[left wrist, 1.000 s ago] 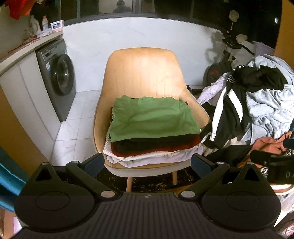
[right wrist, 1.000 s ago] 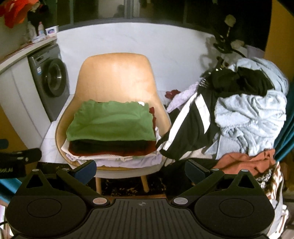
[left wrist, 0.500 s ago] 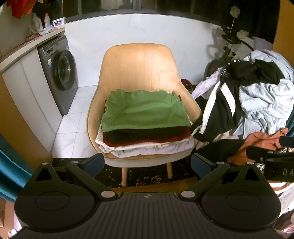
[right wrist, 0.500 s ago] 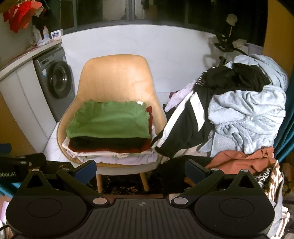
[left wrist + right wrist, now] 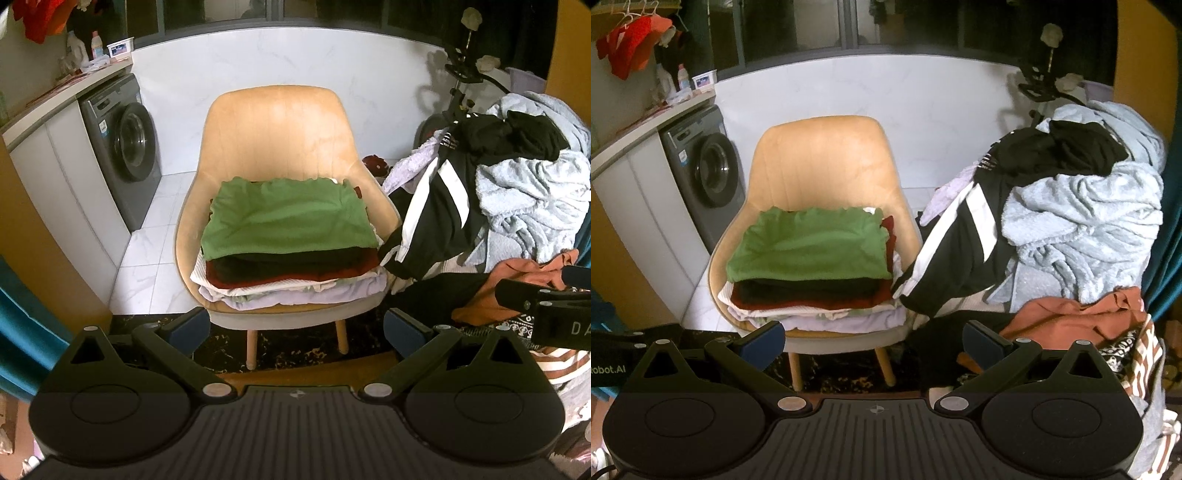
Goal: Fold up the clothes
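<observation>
A: Nearest us, the left tool has its jaws spread wide with nothing between them, and the right tool is just as open and just as empty.

B: And both have drawn back. A second ago the chair filled more of each view; now it sits further off, with more of the dark floor under its legs showing.

A: So I judge one garment is finished. The green top lies flat as the uppermost layer of the folded stack on the seat, untouched by either tool.

B: The stack itself looks unchanged from the earlier frames, same order, same edges.

A: To the right, just beside the chair, the unfolded pile waits: a black-and-white striped piece, pale blue fleece, an orange garment lowest.

B: That orange one is closest to the right tool. Furthest back, the washing machine stands against the white wall.
</observation>
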